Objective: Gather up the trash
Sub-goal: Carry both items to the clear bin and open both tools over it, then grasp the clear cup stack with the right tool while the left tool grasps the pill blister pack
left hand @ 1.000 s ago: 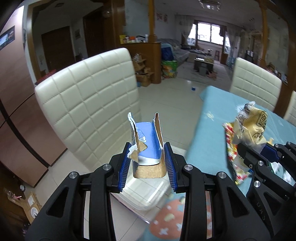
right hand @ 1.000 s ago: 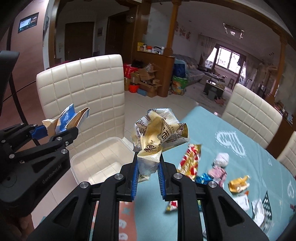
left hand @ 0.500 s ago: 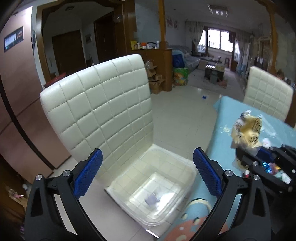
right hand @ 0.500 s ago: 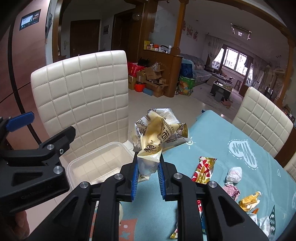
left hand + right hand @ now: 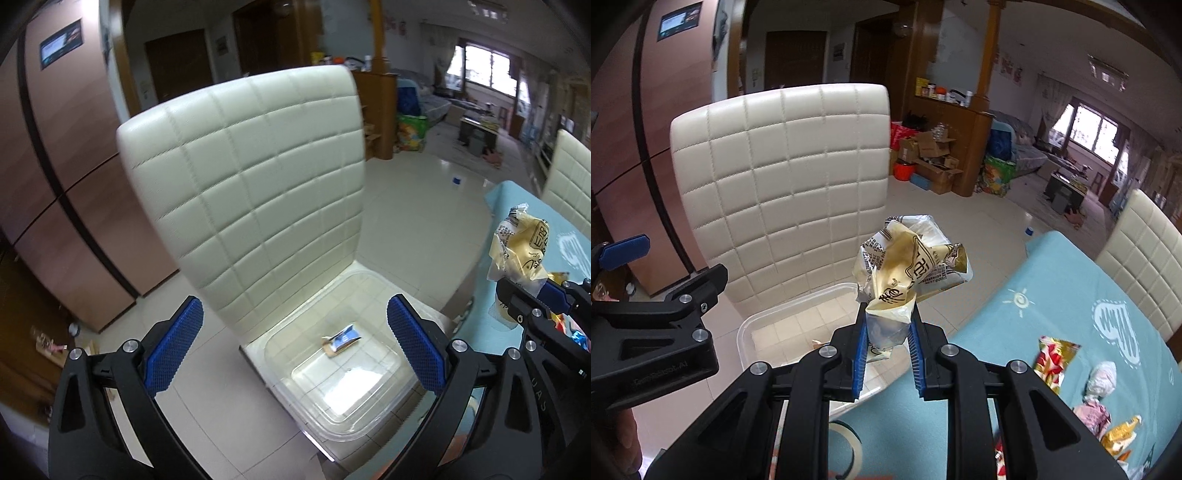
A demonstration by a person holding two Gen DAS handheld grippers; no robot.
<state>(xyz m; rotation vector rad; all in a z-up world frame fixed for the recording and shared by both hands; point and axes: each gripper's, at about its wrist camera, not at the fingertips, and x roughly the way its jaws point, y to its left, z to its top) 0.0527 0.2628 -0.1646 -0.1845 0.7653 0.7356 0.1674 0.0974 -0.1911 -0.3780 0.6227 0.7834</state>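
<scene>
Gone from the left tool [image 5: 295, 345]: the torn blue-and-brown cardboard scrap [image 5: 341, 339] clamped there 1 second ago, now lying flat inside the clear plastic bin [image 5: 397, 376] on the seat of the cream quilted chair [image 5: 255, 177]. Left tool's blue pads spread wide apart, nothing between them, hovering above the bin. Means 1 piece delivered. Right tool [image 5: 886, 363] just beginning to part, pads apparently still touching the crumpled yellow-and-white printed wrapper [image 5: 908, 266], held up near the bin's rim; likely next in. More wrappers left on the teal worktop [image 5: 1015, 332], among them a red-and-yellow packet [image 5: 1054, 356]. Legible: large black Chinese characters on the wrapper, not readable with confidence; faint embossed lettering on the left tool's body, too blurred to spell out.
</scene>
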